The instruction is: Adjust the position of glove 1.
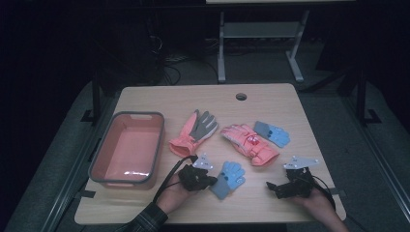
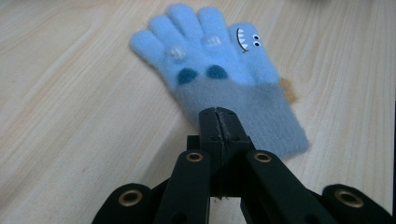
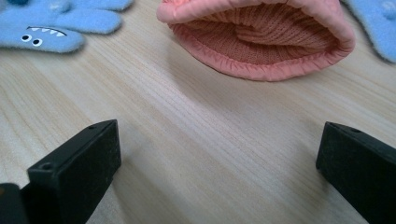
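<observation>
A blue knit glove (image 1: 231, 177) with a grey cuff lies flat near the table's front, fingers pointing away. My left gripper (image 1: 212, 182) is shut, its tips resting at the near edge of that cuff (image 2: 261, 112); the left gripper (image 2: 218, 113) shows no fabric between its closed jaws, and I cannot tell whether any is pinched. My right gripper (image 1: 270, 186) rests low on the table at the front right, open wide with nothing between its jaws. In the right gripper view (image 3: 217, 172) it faces the open cuff of a pink ski glove (image 3: 254, 42), a short way off.
A pink bin (image 1: 99, 159) stands at the left. A pink and grey glove (image 1: 193, 133) lies mid-table, the pink ski glove (image 1: 249, 143) to its right, and a second blue glove (image 1: 271, 132) beyond that. The table (image 1: 270, 104) has a cable hole (image 1: 241, 96) at the back.
</observation>
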Tool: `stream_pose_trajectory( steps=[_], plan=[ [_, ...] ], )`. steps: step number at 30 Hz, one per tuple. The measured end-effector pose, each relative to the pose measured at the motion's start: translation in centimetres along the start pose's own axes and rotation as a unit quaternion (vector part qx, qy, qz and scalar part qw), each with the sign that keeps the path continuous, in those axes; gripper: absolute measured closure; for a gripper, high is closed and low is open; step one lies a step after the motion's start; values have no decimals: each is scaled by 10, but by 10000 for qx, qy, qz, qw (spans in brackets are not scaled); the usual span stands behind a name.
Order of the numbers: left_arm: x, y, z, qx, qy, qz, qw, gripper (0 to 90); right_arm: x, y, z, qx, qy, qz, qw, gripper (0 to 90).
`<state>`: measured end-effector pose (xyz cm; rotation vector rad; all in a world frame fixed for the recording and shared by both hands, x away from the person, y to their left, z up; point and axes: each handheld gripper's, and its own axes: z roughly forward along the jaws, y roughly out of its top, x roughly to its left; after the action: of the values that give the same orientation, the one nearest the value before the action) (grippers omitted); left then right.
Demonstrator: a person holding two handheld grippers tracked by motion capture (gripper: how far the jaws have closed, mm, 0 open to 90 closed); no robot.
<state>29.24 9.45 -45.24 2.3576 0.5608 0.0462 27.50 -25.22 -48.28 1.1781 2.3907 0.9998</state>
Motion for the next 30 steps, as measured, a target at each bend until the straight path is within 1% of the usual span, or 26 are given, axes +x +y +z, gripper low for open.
stream_pose_trajectory(
  steps=[3,4,5,6,7,8,9,10,11,13,14,17,18,21,24,27,30],
  plan=[
    [-2,0,1,-12,-46,10,10000,895,0,0,0,0,-2,-3,10000,0],
    [-3,1,2,-33,-57,-14,10000,895,0,0,0,0,-2,-3,10000,0],
    [-3,1,3,-2,-74,36,10000,895,0,0,0,0,-1,-2,10000,0],
    [-5,1,3,-26,-72,14,10000,895,0,0,0,-5,2,-2,10000,0],
    [-5,1,4,2,-84,61,9999,895,0,0,0,-3,-1,-3,10000,0],
    [-6,1,5,-27,-89,27,10000,895,0,0,0,-1,1,-5,10000,0],
    [-6,1,5,21,-105,76,9999,895,0,0,0,-2,-1,-7,10000,0],
    [-7,1,6,10,-124,50,9999,895,0,0,0,-2,1,-5,10000,0],
    [-7,2,6,30,-148,98,9998,895,0,0,0,-1,-1,-7,10000,0],
    [-11,3,9,3,-198,49,9998,895,0,0,0,-4,0,-8,10000,0],
    [-12,3,10,45,-220,113,9997,895,0,0,0,-2,2,-6,10000,0],
    [-16,6,14,39,-281,149,9995,895,0,0,0,-1,0,-8,10000,0],
    [-17,7,15,72,-295,215,9993,895,0,0,0,-1,0,-8,10000,0],
    [-22,12,21,46,-367,236,9990,895,0,0,0,-4,1,-3,10000,0],
    [-24,17,25,75,-398,365,9985,895,0,0,0,1,-1,2,10000,0],
    [-28,22,30,35,-443,377,9983,895,0,0,0,4,-1,4,10000,0],
    [-31,26,35,27,-489,450,9978,895,0,0,0,4,-2,6,10000,0]
  ],
)
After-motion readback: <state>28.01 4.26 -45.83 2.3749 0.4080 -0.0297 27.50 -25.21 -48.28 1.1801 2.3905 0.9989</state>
